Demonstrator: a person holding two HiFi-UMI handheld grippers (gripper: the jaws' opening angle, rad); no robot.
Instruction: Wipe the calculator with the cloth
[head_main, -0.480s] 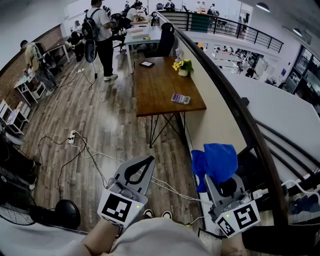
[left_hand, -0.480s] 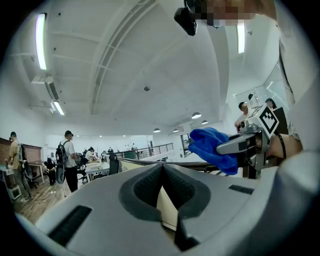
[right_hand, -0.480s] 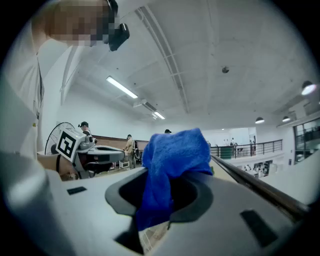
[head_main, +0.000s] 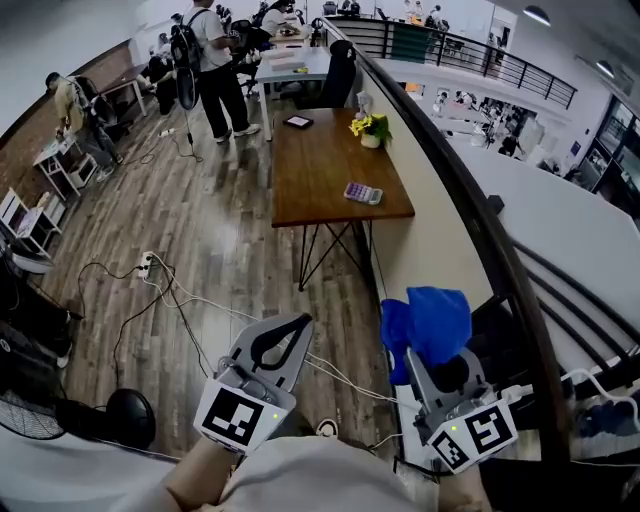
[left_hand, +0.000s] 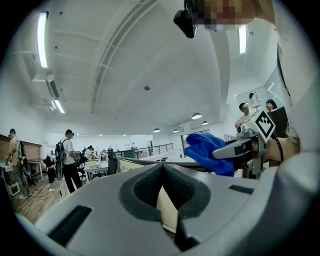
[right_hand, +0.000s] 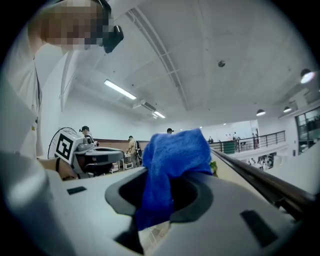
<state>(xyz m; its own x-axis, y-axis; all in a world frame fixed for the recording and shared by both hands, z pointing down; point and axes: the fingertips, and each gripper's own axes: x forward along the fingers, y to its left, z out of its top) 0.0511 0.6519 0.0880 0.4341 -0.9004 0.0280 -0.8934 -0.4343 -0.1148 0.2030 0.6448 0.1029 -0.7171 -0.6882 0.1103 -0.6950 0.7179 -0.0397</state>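
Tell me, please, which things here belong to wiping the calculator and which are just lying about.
For the job:
calculator
blue cloth
wooden table under the calculator

Lying about:
yellow flowers
dark flat device
power strip with cables
floor fan

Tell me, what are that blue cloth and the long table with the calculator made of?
The blue cloth looks like soft microfibre or terry: matte, with a fuzzy nap, drooping in loose folds. The table looks like wood or wood veneer on top: an even reddish-brown tone with a slight sheen. It is too far off to tell solid wood from laminate.
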